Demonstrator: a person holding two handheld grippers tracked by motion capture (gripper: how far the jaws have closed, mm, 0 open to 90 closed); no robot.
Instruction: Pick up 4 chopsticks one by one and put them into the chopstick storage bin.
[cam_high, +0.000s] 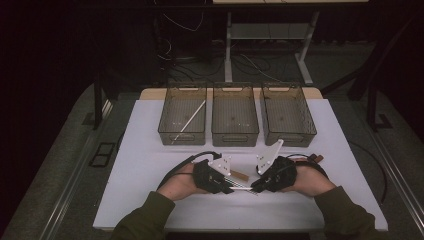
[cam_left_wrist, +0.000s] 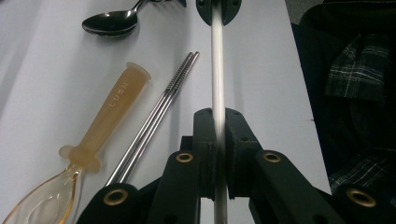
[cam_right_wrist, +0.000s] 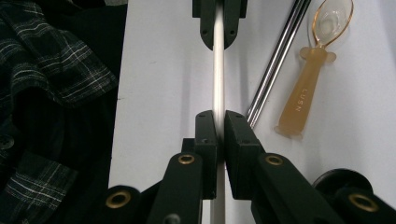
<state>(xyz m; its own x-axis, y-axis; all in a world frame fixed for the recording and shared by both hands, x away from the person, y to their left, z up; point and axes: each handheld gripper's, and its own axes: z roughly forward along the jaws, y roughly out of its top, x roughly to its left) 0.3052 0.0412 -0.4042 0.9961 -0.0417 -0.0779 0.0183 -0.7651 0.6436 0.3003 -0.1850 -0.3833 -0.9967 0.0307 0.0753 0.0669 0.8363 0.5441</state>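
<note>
A thin white stick (cam_left_wrist: 217, 70) runs straight between my two grippers just above the white table (cam_high: 145, 170). My left gripper (cam_left_wrist: 218, 135) is shut on one end of it, the pads pressing both sides. My right gripper (cam_right_wrist: 218, 130) is shut on the other end of the same stick (cam_right_wrist: 218, 74). In the high view the left gripper (cam_high: 227, 186) and the right gripper (cam_high: 255, 187) face each other tip to tip near the table's front, with the stick (cam_high: 242, 189) bridging them. Each gripper view shows the other gripper's jaws at the top, closed on the stick.
An amber plastic spoon (cam_left_wrist: 109, 112), a pair of metal chopsticks (cam_left_wrist: 159, 112) and a metal spoon (cam_left_wrist: 109, 23) lie on the table beside the held stick. Three mesh bins stand at the back: left (cam_high: 165, 125) holding a white stick (cam_high: 190, 120), middle (cam_high: 235, 137), right (cam_high: 307, 127).
</note>
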